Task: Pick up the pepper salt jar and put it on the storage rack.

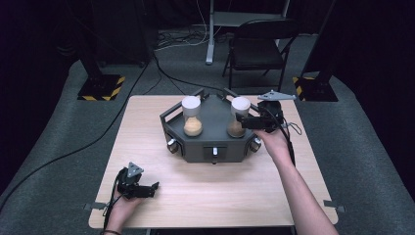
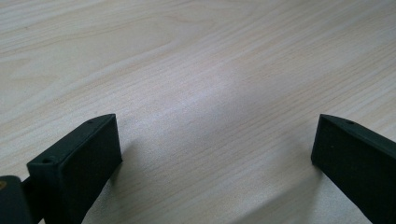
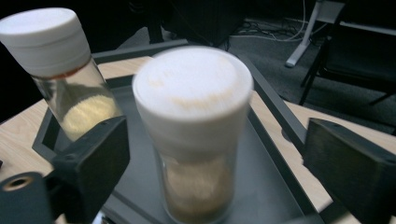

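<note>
Two clear jars with white caps stood upright on a dark grey tray (image 1: 208, 142) set at the centre of the wooden table (image 1: 147, 127): the right jar (image 1: 239, 117), holding brown powder, and the left jar (image 1: 192, 116), holding paler yellow-orange powder, well apart at its 9 o'clock. The right gripper (image 1: 243, 119) reached in from the 3 o'clock side; in the right gripper view its jaws stood wide open on either side of the right jar (image 3: 195, 135), not visibly touching it, with the left jar (image 3: 60, 70) beyond. The left gripper (image 1: 151, 188) lay low at the table's 7 o'clock corner, held by the left hand (image 1: 122, 208); in the left gripper view its jaws were spread wide over bare wood (image 2: 201, 93), holding nothing. A folding chair (image 1: 259, 46) stood beyond the table at 12 o'clock.
</note>
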Tool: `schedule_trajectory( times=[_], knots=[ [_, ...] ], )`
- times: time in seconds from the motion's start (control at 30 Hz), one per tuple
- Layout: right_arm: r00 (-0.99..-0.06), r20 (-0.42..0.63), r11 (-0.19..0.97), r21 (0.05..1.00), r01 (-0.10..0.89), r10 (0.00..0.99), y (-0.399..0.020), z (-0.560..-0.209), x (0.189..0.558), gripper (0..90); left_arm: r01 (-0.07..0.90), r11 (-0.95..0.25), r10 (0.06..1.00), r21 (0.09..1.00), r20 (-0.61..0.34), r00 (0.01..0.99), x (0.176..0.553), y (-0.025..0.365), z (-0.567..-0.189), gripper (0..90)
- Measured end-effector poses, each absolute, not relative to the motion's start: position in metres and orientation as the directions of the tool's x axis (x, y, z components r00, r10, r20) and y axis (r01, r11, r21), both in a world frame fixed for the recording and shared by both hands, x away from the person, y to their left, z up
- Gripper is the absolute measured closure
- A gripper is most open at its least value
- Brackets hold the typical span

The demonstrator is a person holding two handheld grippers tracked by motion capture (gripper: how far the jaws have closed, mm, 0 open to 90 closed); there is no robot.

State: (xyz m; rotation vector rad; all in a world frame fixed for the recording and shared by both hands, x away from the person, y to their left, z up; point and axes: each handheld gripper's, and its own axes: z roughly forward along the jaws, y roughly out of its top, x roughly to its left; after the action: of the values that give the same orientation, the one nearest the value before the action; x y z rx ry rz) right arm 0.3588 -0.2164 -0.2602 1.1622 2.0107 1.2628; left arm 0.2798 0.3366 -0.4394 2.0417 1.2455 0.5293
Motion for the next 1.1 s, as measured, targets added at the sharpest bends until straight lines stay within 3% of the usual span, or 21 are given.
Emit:
schedule_trajectory(
  times=[0.2, 0.87, 1.1],
  knots=[
    [-0.513, 0.028, 0.204, 0.898, 0.389, 0.858, -0.235, -0.268, 0.343, 0.0, 0.612, -0.312, 0.888, 0.726, -0.006, 0.460, 0.280, 0.337, -0.439, 1.3],
    [-0.498, 0.031, 0.172, 0.918, 0.357, 0.867, -0.286, -0.310, 0.288, 0.0, 0.611, -0.315, 0.886, 0.726, -0.006, 0.464, 0.281, 0.337, -0.439, 1.1],
    [-0.490, 0.047, 0.172, 0.904, 0.392, 0.871, -0.302, -0.338, 0.281, 0.0, 0.611, -0.315, 0.886, 0.726, -0.005, 0.463, 0.281, 0.337, -0.439, 1.1]
  ],
)
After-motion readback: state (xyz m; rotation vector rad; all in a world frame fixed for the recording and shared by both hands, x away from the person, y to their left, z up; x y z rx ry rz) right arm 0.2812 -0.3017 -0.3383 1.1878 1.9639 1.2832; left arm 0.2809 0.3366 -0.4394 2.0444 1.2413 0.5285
